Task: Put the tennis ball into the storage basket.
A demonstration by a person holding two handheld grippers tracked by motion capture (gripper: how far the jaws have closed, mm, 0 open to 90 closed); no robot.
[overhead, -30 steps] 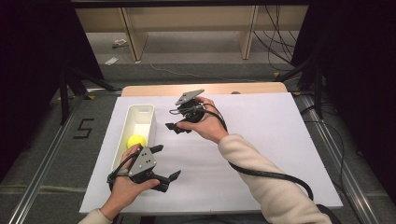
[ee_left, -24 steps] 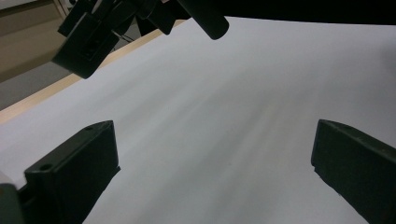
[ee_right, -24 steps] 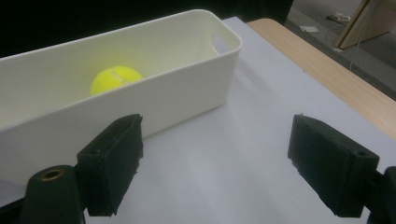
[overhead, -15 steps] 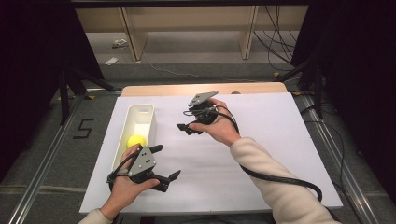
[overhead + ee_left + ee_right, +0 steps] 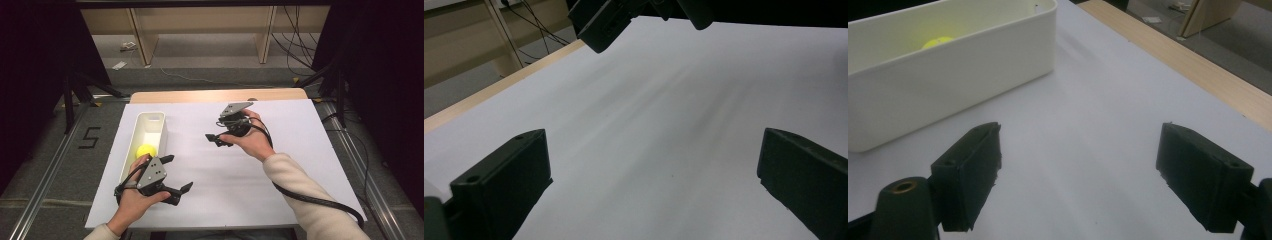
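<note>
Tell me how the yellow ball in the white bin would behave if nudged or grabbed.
The yellow ball looks round and smooth, so it would probably roll when nudged. The white bin has walls on all sides, likely stopping it. Being small, it seems light, though flat jaws might let it squirt out.

This looks like a lab recording bay. A white-covered table stands between black curtains at both frame edges, with metal floor rails, loose cables at upper right, and a taped "5" at left.

Ball: yellow, round, lying inside the tray near its near end. Tray: white, long, rectangular, open-topped, on table's left side.
</note>
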